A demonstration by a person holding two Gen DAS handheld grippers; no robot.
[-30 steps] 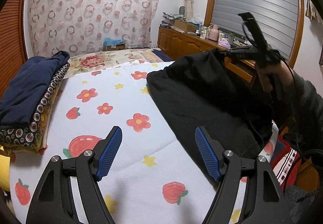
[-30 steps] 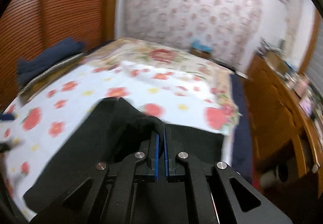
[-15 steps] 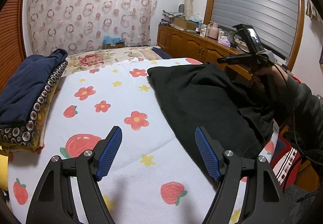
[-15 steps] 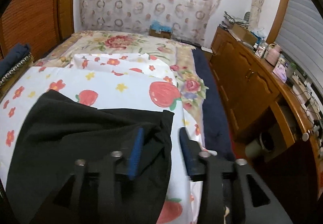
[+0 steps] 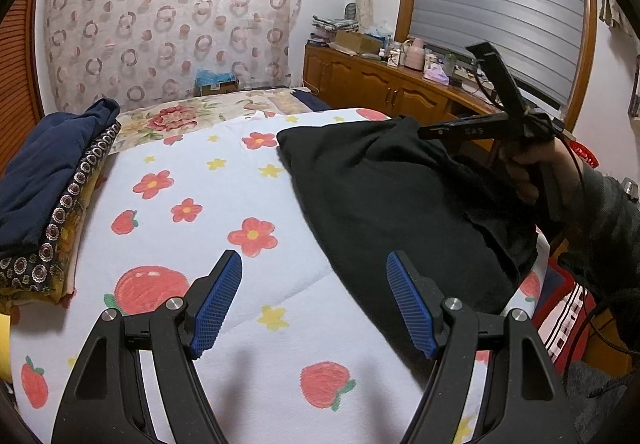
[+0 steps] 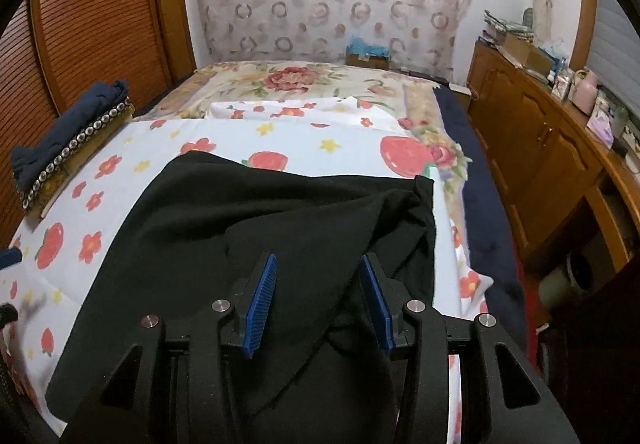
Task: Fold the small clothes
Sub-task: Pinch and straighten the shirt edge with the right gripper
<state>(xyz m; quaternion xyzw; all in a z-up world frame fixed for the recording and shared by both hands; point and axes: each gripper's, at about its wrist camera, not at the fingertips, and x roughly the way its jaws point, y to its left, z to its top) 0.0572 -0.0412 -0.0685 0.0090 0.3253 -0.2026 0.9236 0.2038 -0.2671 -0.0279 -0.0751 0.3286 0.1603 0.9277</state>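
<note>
Bare flowered sheet [image 5: 192,180] lies between the black garment [image 5: 392,204] and stacked clothes [image 5: 48,180].

A garment [image 6: 248,228] lies on the near right part of a bedsheet [image 5: 192,204], a stack of folded clothes [image 5: 44,184] at its left edge, cabinets [image 6: 532,132] apparently lining the right wall.

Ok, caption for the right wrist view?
Right gripper open above the black garment lying on the strawberry-print sheet.
</note>
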